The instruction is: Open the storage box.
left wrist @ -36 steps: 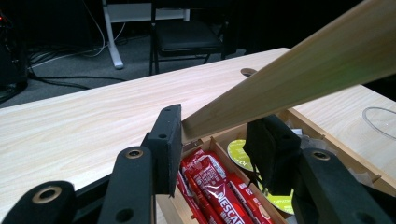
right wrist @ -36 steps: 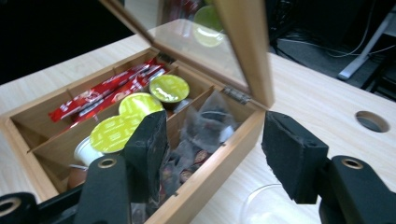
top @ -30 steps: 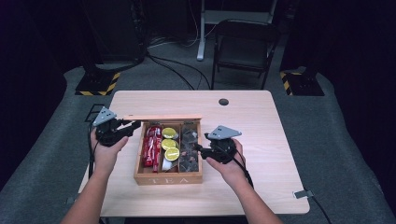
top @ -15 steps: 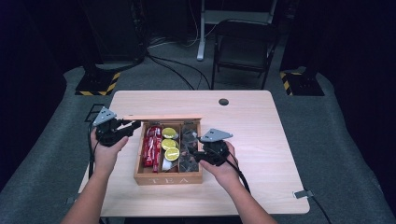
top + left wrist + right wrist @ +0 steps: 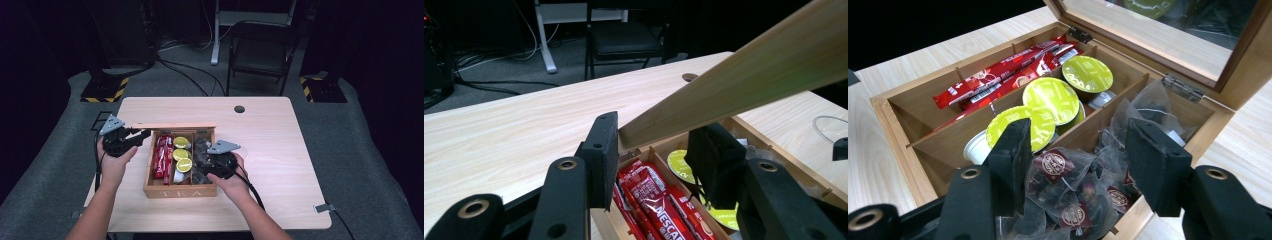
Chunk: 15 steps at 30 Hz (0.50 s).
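Observation:
A wooden tea box [image 5: 180, 191] sits on the table with its windowed lid [image 5: 175, 126] raised. My left gripper [image 5: 142, 135] is shut on the lid's left corner. In the left gripper view the lid's edge [image 5: 734, 80] runs between the jaws of the left gripper [image 5: 654, 140]. The box holds red sachets [image 5: 998, 75] on the left, green-topped capsules [image 5: 1050, 97] in the middle and clear tea bags [image 5: 1143, 107] on the right. My right gripper [image 5: 1078, 145] hangs open just above the tea bags, with its jaws either side of one bag and not pressing on it.
The light wooden table [image 5: 280, 135] has a cable hole [image 5: 239, 109] near its far edge. A folding chair [image 5: 260, 50] and a stand stand on the floor behind it. Bare tabletop lies to the right of the box.
My right gripper has moved left and down, from beside the box's right wall to over the tea bag compartment. The left gripper and the lid have stayed put.

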Available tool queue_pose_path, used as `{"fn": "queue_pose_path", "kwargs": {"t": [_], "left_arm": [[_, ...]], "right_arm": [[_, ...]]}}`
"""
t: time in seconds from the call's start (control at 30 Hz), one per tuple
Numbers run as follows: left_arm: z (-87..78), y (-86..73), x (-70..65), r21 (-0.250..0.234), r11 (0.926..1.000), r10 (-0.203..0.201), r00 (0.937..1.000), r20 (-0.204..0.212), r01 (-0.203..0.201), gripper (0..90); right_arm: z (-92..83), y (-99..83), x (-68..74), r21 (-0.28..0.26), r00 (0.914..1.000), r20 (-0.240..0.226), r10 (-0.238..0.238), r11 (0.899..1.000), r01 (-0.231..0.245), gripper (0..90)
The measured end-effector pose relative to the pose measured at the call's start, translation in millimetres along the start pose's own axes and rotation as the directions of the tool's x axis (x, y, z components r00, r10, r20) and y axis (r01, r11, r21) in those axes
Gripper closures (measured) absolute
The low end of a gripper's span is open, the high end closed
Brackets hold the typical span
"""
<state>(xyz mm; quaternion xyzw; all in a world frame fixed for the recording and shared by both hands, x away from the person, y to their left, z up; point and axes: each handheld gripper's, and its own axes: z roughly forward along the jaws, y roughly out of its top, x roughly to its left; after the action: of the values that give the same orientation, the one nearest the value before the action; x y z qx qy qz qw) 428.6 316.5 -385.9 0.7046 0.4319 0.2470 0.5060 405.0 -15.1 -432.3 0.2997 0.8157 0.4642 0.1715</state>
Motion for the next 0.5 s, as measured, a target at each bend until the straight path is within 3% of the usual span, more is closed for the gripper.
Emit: {"fn": "queue_pose_path", "kwargs": {"t": [0.3, 0.4, 0.5], "left_arm": [[-0.1, -0.2, -0.1, 0.001, 1.0000, 0.000, 1.0000, 0.000, 0.000, 55.9], [-0.2, -0.3, -0.4, 0.002, 1.0000, -0.001, 1.0000, 0.000, 0.001, 55.9], [-0.2, -0.5, -0.3, 0.001, 1.0000, -0.002, 1.0000, 0.001, 0.002, 55.8]], "right_arm": [[5.9, -1.7, 3.2, -0.008, 0.9995, -0.018, -0.025, 1.000, 0.025, 47.5], [8.9, -2.1, 4.9, 0.002, 0.9993, -0.035, -0.013, 1.000, 0.013, 48.5], [12.1, -2.9, 4.7, 0.015, 0.9980, -0.050, -0.039, 0.999, 0.040, 48.4]]}}
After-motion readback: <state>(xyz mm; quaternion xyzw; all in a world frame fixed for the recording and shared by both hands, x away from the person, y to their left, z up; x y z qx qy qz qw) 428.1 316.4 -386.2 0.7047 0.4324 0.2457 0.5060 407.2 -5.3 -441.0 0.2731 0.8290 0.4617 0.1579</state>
